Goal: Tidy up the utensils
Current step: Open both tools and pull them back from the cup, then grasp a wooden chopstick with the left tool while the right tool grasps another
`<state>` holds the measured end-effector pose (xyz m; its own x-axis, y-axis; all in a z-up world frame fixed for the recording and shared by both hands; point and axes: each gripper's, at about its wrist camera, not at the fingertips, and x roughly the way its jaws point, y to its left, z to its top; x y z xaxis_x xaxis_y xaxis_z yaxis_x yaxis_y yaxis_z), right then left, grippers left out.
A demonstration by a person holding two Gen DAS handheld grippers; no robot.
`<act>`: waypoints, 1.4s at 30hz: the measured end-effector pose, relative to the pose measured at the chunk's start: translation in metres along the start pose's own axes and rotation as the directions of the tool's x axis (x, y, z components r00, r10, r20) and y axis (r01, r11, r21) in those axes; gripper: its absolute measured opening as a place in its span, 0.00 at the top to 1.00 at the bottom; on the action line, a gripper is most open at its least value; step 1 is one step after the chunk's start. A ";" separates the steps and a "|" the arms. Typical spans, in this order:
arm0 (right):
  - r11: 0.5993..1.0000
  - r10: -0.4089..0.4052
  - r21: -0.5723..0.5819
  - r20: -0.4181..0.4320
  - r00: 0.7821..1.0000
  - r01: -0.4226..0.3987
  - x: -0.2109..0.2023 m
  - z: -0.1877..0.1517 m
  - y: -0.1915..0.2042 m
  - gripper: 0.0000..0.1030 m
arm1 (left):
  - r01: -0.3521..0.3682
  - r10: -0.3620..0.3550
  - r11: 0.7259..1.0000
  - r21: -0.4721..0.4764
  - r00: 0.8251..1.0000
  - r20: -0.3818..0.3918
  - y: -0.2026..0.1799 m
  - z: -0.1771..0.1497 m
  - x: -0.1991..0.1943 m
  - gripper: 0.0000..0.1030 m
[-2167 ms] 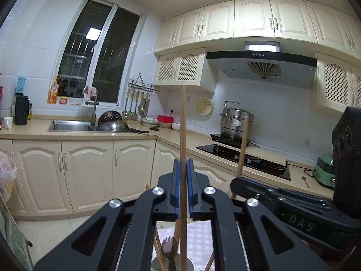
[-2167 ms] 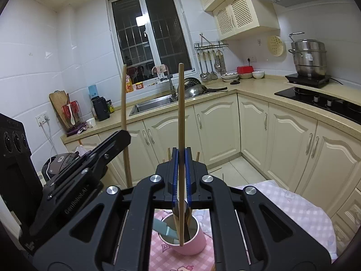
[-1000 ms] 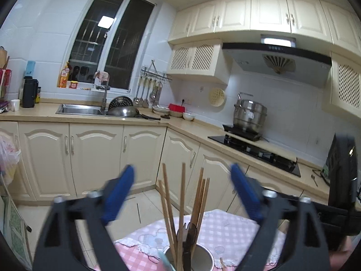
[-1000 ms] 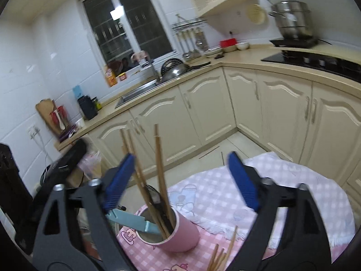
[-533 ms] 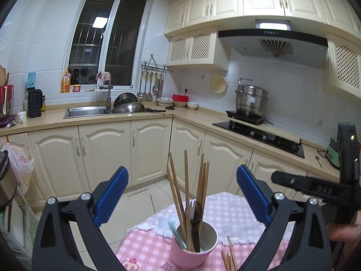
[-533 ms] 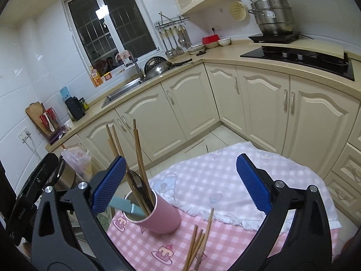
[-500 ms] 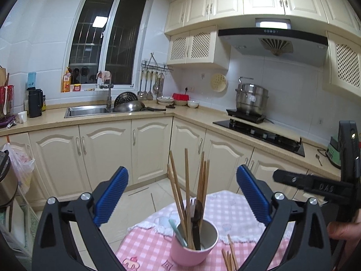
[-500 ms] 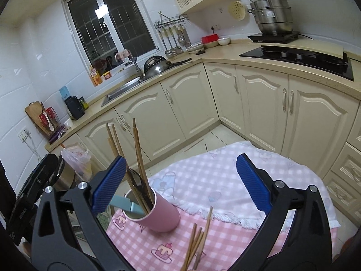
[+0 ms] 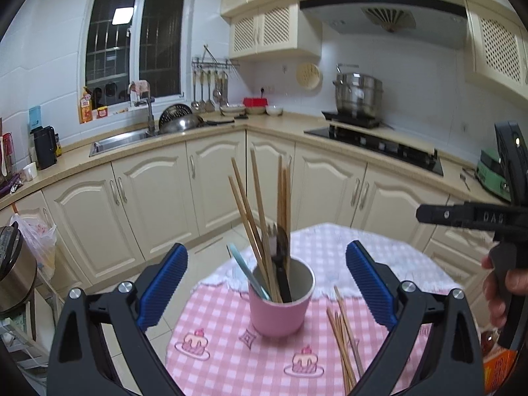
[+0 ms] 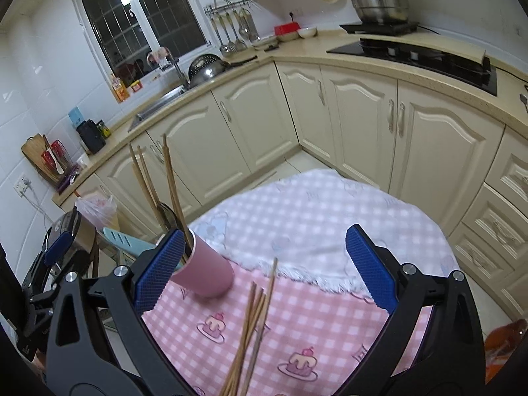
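Wooden chopsticks (image 10: 254, 326) lie loose beside the cup (image 9: 280, 300); both grippers (image 9: 265, 283) (image 10: 262, 270) gape empty. Next, we judge, a pickup.

Left gripper (image 9: 266, 264): black frame, 2 fingers with ribbed blue pads (image 9: 163, 279), silver screws at the joints. Right gripper (image 10: 264, 265): identical build, black frame, blue pads (image 10: 369, 267), silver screws. Its black handle bears white lettering, with a hand (image 9: 500, 292) beside the lettering.
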<state>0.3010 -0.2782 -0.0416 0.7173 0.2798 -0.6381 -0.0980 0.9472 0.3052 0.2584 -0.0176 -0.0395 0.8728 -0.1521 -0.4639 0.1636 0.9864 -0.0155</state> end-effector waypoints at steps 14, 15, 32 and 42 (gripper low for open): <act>0.996 -0.046 -0.079 -0.205 0.978 0.030 0.023 -0.038 0.003 0.07 | 0.031 -0.006 0.995 0.096 0.968 -0.249 -0.027 -0.051 0.027 0.08; 0.996 -0.047 -0.082 -0.224 0.973 0.029 0.027 -0.042 0.003 0.07 | 0.033 -0.005 0.995 0.097 0.961 -0.275 -0.028 -0.056 0.032 0.08; 0.999 -0.022 -0.035 -0.466 0.884 0.006 0.087 -0.101 -0.010 0.07 | 0.138 -0.045 0.981 0.136 0.843 -0.536 -0.052 -0.123 0.092 0.08; 0.999 -0.043 -0.050 -0.498 0.866 0.021 0.100 -0.108 -0.009 0.07 | 0.170 -0.045 0.973 0.157 0.806 -0.590 -0.070 -0.140 0.114 0.08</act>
<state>0.2990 -0.2418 -0.1838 0.2817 0.2797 -0.9178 -0.1171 0.9595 0.2564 0.2822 -0.0947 -0.2149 0.4252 -0.1306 -0.8956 0.3798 0.9240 0.0455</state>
